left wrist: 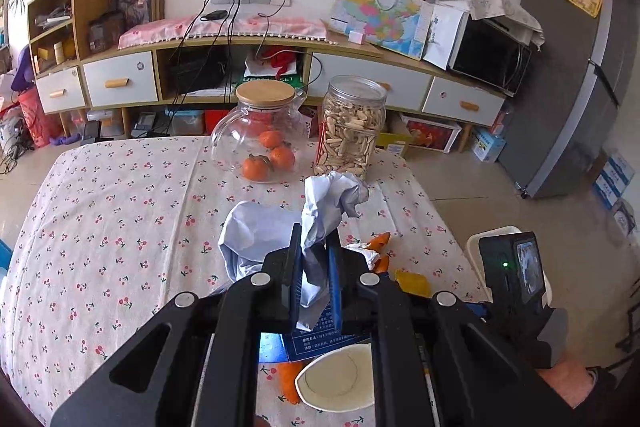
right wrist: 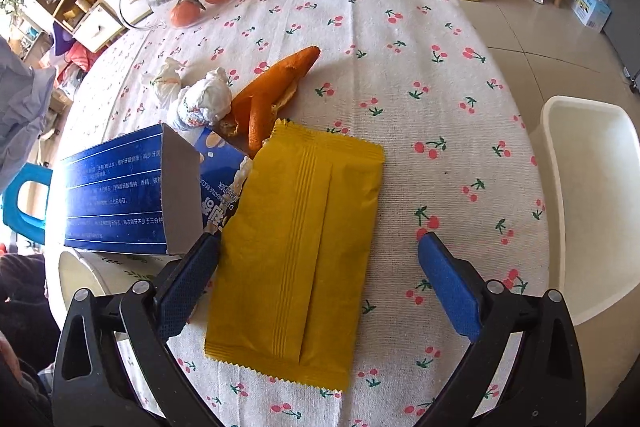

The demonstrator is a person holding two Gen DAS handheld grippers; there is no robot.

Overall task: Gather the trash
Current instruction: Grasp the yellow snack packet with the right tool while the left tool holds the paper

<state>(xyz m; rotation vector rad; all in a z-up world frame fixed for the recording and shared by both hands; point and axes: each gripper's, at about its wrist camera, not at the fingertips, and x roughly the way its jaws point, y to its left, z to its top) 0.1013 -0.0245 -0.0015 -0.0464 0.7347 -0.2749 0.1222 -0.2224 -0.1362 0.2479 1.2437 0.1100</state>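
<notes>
Two grippers — left (left wrist: 316, 255) jaws clamp crumpled paper (left wrist: 320, 215); right (right wrist: 320, 259) jaws wide, straddling the lengthwise yellow wrapper (right wrist: 296, 251).

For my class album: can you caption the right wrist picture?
Open right gripper hovers over a yellow wrapper on the tablecloth.

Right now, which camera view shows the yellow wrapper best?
The right wrist view: the yellow wrapper lies flat and almost whole on the tablecloth, between the open right tongs. The left wrist view shows only a small yellow corner beside the left tongs' arms.
</notes>
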